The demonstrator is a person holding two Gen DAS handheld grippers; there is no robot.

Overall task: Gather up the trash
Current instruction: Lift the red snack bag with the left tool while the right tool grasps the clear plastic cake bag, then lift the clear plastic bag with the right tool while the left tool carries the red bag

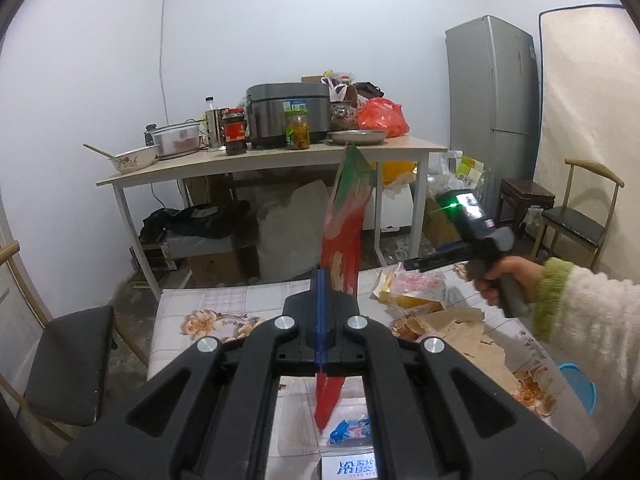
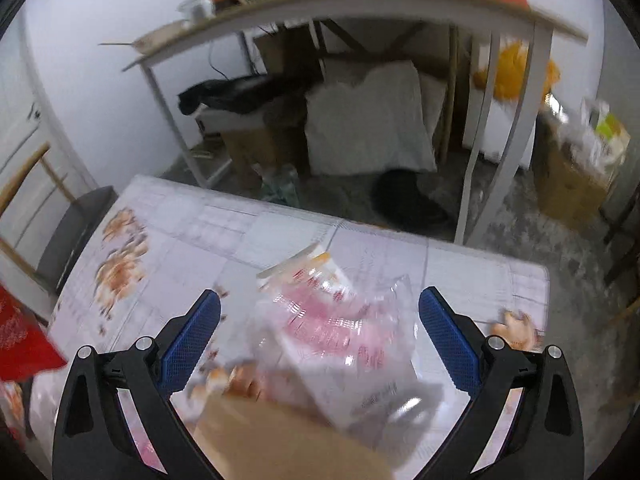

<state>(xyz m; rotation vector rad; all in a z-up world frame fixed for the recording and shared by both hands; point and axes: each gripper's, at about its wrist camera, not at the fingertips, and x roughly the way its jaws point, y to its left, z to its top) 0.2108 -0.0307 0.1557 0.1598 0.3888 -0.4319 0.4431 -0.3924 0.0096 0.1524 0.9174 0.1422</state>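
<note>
A: How many grippers, and what are they doing?

B: Two. The left gripper [image 1: 322,280], centre of its own view, has its blue pads pressed together on one red snack wrapper [image 1: 342,236], which stands up from the jaws and hangs out below them. The right gripper [image 2: 319,344] has its fingers spread wide above the flowered tablecloth [image 2: 192,232], nothing pinched.

A: What lies between those wide fingers?

B: One clear plastic wrapper with pink print [image 2: 336,328] on the cloth, and one brown paper piece [image 2: 280,436] at the bottom centre. Both are smeared by blur.

A: Any other trash?

B: One blue wrapper [image 1: 350,431] low in the left view, partly hidden behind the gripper's frame.

A: Anything cut off?

B: The red wrapper shows only as a corner at the right view's left edge. A hand [image 1: 502,280] and white sleeve come in at the left view's right.
</note>
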